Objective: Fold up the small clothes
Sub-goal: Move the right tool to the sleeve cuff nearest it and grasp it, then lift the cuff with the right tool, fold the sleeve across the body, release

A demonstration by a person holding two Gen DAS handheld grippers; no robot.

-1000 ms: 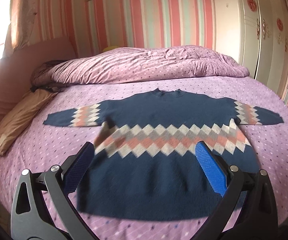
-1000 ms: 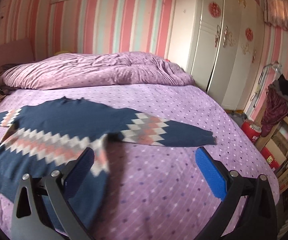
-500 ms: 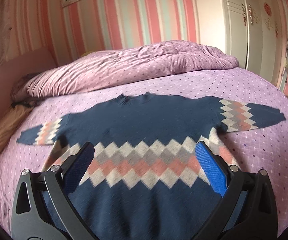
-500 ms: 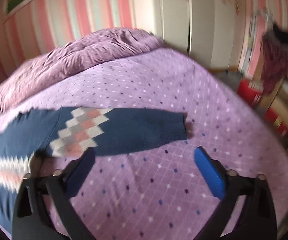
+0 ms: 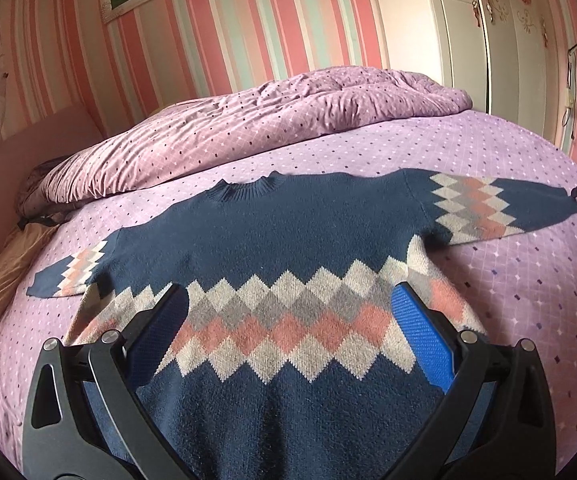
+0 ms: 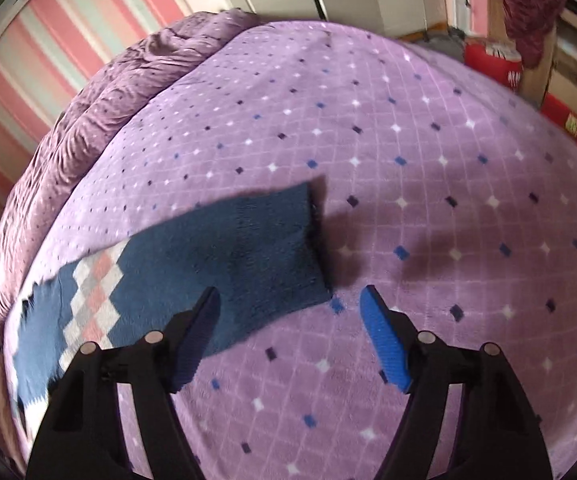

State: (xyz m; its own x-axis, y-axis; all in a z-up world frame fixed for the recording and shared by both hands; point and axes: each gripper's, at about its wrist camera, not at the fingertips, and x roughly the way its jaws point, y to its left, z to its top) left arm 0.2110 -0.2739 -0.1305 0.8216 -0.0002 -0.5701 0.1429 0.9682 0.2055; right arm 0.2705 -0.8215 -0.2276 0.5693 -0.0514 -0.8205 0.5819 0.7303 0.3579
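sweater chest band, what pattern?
Cream, grey and salmon-pink diamonds across the navy sweater; clearest in the left wrist view.

Each hand-held gripper (image 5: 288, 312) (image 6: 290, 308): black cut-out frame, silver pivot screws, two textured blue pads (image 5: 422, 334).

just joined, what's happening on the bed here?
A person with tongs in each hand is starting to fold a navy sweater spread flat on the purple bedspread. The right tongs are closing at the cuff of one sleeve; their pads don't press on it yet. The left tongs hang open above the sweater's diamond band, holding nothing. No fold made yet.
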